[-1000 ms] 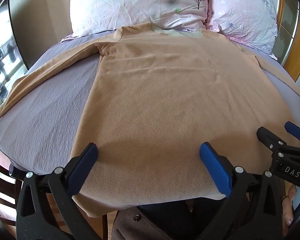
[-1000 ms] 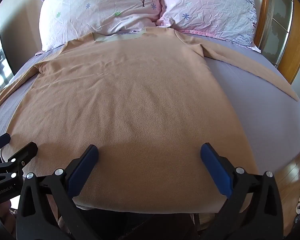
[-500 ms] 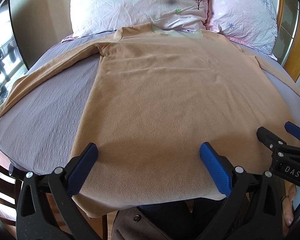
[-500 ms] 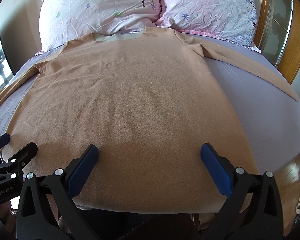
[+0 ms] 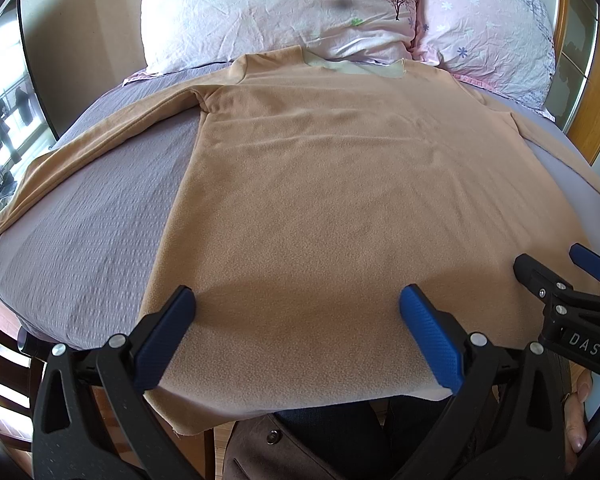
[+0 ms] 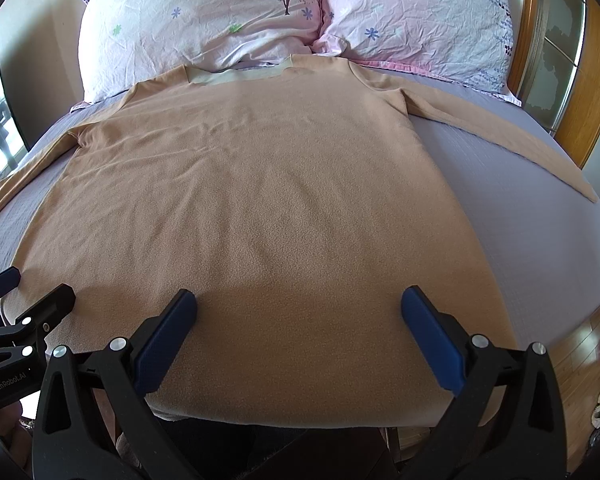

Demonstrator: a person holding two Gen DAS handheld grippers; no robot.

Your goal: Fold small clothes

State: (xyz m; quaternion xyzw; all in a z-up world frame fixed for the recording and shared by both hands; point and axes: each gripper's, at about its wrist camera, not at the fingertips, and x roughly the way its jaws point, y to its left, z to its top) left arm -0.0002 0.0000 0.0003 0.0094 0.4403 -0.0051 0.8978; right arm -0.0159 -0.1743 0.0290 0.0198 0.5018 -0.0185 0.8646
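Note:
A tan long-sleeved shirt (image 5: pixel 332 184) lies flat on the grey-purple bed sheet (image 5: pixel 100 216), collar toward the pillows, both sleeves spread out to the sides. It also shows in the right wrist view (image 6: pixel 260 200). My left gripper (image 5: pixel 296 320) is open and empty, hovering over the shirt's hem near its left corner. My right gripper (image 6: pixel 298 320) is open and empty over the hem toward the right corner. The right gripper shows at the right edge of the left wrist view (image 5: pixel 560 280), and the left gripper shows at the left edge of the right wrist view (image 6: pixel 28 304).
Two pink floral pillows (image 6: pixel 204 20) (image 6: pixel 420 20) lie at the head of the bed. A wooden headboard (image 6: pixel 596 72) stands at the far right. The bed's near edge is below the hem, with wooden floor (image 6: pixel 580 344) at the right. A window (image 5: pixel 0 128) is at the left.

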